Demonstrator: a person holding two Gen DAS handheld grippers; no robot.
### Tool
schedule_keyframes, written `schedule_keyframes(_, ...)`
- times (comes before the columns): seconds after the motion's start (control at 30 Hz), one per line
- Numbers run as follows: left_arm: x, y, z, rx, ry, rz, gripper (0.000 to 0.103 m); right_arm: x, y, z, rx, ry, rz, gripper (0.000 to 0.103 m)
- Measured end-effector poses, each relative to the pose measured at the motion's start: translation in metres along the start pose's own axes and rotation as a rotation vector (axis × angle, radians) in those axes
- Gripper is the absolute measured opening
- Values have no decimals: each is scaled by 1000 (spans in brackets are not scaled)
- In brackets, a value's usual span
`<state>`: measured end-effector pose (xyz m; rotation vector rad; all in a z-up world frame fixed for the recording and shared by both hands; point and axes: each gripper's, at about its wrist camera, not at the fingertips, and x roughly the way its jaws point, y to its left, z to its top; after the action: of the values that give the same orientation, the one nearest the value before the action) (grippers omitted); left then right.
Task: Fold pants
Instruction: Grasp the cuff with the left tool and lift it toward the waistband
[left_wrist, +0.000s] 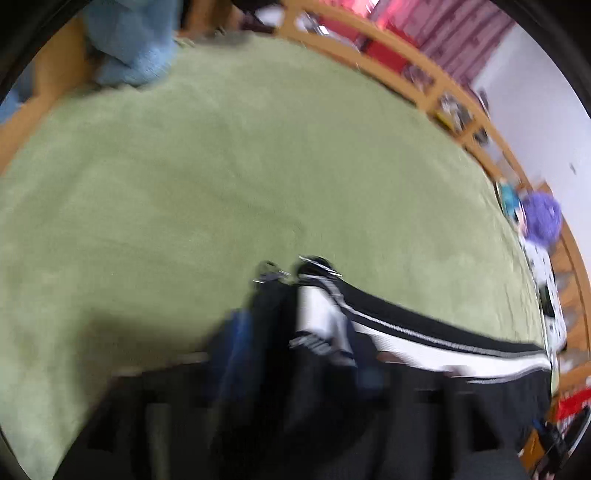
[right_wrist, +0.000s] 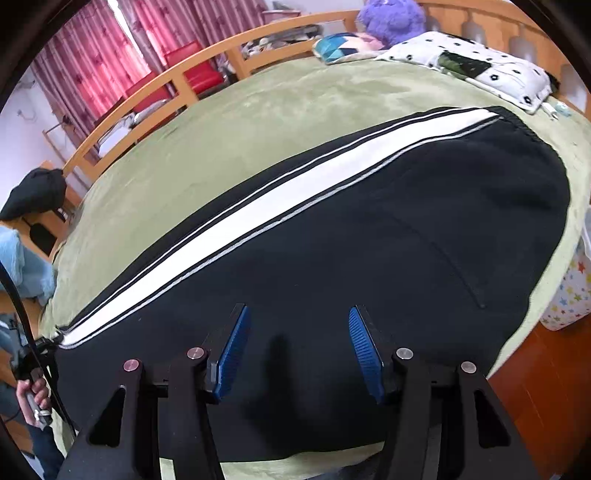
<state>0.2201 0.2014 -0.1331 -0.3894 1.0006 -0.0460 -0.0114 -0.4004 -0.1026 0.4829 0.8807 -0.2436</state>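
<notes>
You have one pair of pants (right_wrist: 369, 229) on one green blanket (right_wrist: 229, 122), and the pants carry one white stripe (right_wrist: 258, 206) edged by two thin grey lines. At the head of the bed you can count one spotted pillow (right_wrist: 476, 62), one teal patterned cushion (right_wrist: 340, 46) and one purple plush toy (right_wrist: 391, 16), with two red chairs (right_wrist: 192, 66) behind the rail. You also have two blue pads (right_wrist: 234, 350) in the right wrist view, one blue towel (left_wrist: 129, 44) and one black bag (right_wrist: 35, 192).
</notes>
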Motion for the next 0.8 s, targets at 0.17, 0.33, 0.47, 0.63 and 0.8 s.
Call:
schedule_keyframes(0.17, -54, 15, -28, 7, -63, -40, 87, -5, 9, -11, -13, -11, 35, 55)
schedule_keyframes(0.33, -81, 25, -82, -3, -57, -107, 78, -9, 10, -27, -8, -2, 63, 55)
schedule_keyframes(0.47, -84, 24, -107, 21, -62, -193, 59, -15, 8, -39, -9, 9, 74, 55)
schedule_keyframes(0.63, -69, 17, -121, 72, -62, -109, 47, -23, 1, -52, 2, 12, 71, 55)
schedule_keyframes(0.8, -64, 25, -118, 49, -57, -65, 10, -29, -3, -60, 21, 6, 63, 55)
